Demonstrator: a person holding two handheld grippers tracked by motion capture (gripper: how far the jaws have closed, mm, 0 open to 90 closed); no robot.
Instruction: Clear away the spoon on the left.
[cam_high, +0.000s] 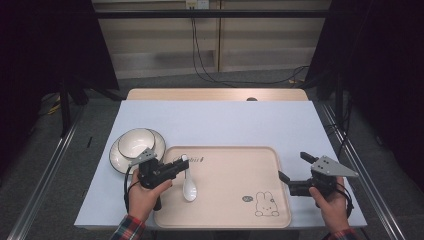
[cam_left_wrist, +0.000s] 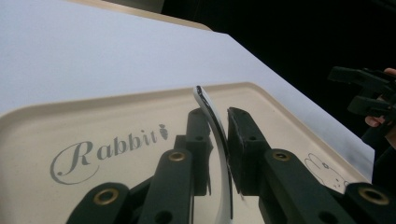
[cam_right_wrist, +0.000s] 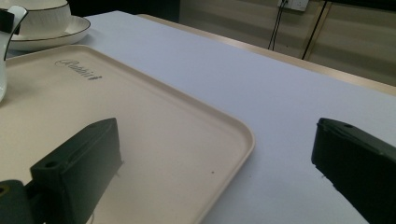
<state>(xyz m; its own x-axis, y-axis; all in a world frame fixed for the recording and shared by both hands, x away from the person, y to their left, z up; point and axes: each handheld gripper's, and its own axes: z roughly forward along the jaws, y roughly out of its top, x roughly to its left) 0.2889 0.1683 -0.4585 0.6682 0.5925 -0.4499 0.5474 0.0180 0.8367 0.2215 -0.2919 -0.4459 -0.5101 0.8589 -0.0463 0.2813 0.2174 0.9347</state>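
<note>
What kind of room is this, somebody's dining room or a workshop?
Probably a lab or recording setup, not a home: black curtains flank the table, metal frame rails run beside it, and cables trail across the grey floor.

One beige tray (cam_high: 225, 200) lies on the table and serves as the landmark. One white spoon (cam_high: 189, 187) rests inside the tray, toward its left end. One bowl (cam_high: 136, 142) sits in one saucer plate (cam_high: 117, 157) just beyond the tray's far left corner. One rabbit drawing (cam_high: 266, 205) marks the tray's near right part, and one "Rabbit" word (cam_left_wrist: 105, 149) its far left.
</note>
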